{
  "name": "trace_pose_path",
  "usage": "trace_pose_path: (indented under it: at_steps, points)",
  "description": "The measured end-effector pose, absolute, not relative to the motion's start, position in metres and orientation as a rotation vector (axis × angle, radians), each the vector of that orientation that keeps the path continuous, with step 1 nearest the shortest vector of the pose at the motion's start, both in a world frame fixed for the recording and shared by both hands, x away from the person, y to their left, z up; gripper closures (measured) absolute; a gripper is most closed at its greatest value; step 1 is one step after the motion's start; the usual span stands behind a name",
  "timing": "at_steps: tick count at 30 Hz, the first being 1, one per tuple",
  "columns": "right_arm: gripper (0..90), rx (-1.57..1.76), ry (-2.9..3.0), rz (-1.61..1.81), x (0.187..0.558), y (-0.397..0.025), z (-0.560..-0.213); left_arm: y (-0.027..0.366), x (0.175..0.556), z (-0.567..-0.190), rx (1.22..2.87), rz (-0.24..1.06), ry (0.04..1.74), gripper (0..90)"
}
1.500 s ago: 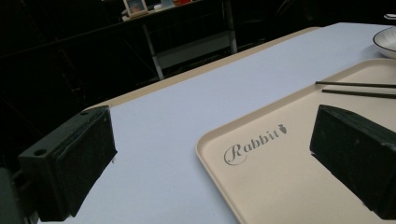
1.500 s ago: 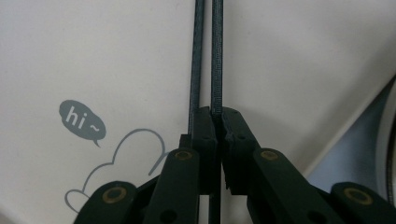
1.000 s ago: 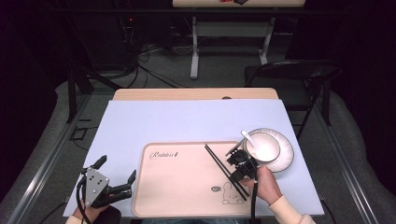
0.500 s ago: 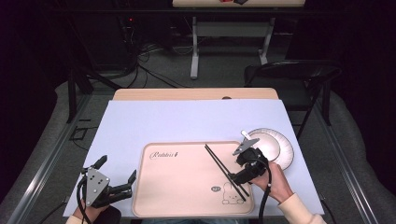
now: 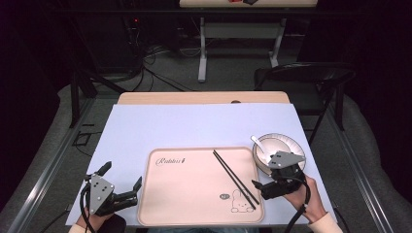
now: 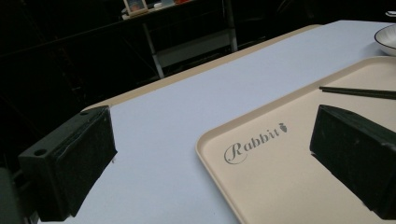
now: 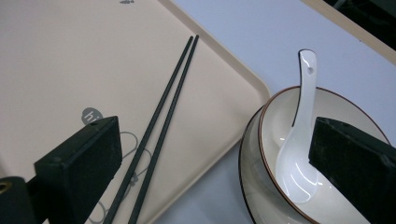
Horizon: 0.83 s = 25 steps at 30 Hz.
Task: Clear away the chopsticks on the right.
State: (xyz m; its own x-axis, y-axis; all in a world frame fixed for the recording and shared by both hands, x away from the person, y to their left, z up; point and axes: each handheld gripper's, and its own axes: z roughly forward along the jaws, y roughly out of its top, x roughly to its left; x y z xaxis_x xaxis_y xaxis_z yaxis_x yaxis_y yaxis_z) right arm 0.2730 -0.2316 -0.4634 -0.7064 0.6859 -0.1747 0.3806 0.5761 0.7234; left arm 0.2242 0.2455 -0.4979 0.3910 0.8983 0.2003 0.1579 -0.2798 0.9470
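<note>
Chopsticks (image 5: 236,178), a thin black pair, lie on my beige rectangular plastic tray (image 5: 194,204) near its right edge. My right gripper (image 5: 268,182) hangs released at the surface's front right corner, beside the white ceramic bowl (image 5: 287,145) holding a white ceramic spoon (image 7: 299,140). My left gripper (image 5: 121,183), also released, sits front left.

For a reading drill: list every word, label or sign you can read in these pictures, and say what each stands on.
"Rabbit", in script with a small carrot mark after it, on the tray, near its far left corner.
A small round grey badge beside the rabbit drawing on the tray: its letters are too small and partly hidden by the right gripper jaw to read.
Nothing readable on the bowl, spoon or chopsticks.
</note>
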Motion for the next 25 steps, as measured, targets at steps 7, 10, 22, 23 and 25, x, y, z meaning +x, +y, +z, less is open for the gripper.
trace_pose_path:
  at_steps: [7,10,22,23,25]
  points:
    - [0.1,0.854,2.262,1.028,0.248,-0.255,-0.471,0.245,0.224,-0.498,1.706,0.980,0.937,0.0]
    - [0.0,0.863,2.241,1.085,0.237,-0.263,-0.481,0.245,0.224,-0.498,1.709,0.979,0.937,0.0]
    - [0.0,0.905,2.210,1.130,0.212,-0.276,-0.496,0.245,0.225,-0.498,1.707,0.978,0.936,0.0]
    - [0.0,0.903,2.207,1.127,0.212,-0.276,-0.496,0.245,0.225,-0.498,1.706,0.978,0.937,0.0]
    - [0.0,0.915,2.203,1.125,0.213,-0.276,-0.496,0.245,0.225,-0.498,1.707,0.976,0.939,0.0]
